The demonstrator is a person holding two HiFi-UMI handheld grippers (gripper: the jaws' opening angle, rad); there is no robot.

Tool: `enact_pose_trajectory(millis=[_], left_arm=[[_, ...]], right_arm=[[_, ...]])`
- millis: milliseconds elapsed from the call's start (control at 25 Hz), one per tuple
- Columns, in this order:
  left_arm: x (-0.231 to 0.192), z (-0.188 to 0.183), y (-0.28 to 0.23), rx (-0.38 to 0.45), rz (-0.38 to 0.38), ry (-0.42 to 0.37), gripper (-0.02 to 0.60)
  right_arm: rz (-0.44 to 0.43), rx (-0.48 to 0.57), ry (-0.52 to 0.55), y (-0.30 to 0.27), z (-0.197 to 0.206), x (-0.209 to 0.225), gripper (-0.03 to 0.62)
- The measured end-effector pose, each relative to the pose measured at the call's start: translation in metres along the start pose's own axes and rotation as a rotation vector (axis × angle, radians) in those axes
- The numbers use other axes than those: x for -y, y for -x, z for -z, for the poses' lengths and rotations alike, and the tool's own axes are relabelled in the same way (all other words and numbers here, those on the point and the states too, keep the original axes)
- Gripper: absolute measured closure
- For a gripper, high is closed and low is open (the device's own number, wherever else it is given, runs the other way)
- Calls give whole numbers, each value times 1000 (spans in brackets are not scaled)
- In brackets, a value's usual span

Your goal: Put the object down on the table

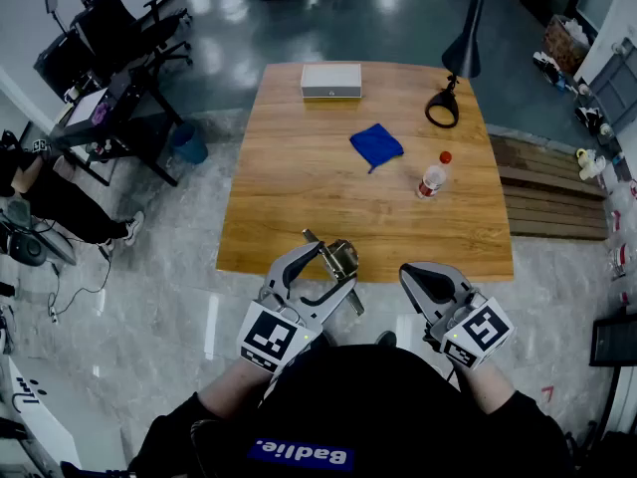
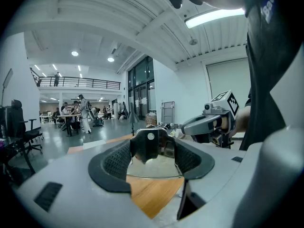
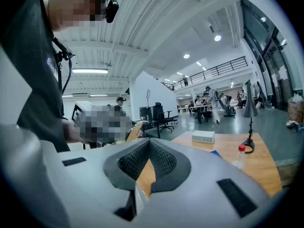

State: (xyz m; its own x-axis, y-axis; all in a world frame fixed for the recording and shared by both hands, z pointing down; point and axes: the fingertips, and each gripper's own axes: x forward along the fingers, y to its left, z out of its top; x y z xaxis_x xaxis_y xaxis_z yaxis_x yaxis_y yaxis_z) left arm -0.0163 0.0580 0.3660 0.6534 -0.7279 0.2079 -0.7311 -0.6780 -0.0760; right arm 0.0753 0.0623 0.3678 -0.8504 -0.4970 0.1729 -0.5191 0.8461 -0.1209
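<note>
While right fingers [image 3: 164,161] sit closed, wide left fingers [image 2: 115,161] clamp the metal object [image 2: 149,145] between them.

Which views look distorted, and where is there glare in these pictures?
Both gripper views curve strongly at the edges; in the left gripper view the ceiling lamp glares white; in the head view the floor reflects lights, the table is evenly lit.

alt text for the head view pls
Seen from above, the left gripper holds a shiny metal object at the near edge of a wooden table; the right gripper is shut and empty. Farther back lie a blue cloth, bottle, grey box and black lamp.
</note>
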Motion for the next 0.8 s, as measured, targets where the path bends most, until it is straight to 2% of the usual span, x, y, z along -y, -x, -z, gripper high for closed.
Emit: enact_pose_trajectory(millis=[800], left_arm=[[7, 2, -21, -36, -25, 1, 288]], right_arm=[[-28, 14, -33, 12, 6, 20, 589]])
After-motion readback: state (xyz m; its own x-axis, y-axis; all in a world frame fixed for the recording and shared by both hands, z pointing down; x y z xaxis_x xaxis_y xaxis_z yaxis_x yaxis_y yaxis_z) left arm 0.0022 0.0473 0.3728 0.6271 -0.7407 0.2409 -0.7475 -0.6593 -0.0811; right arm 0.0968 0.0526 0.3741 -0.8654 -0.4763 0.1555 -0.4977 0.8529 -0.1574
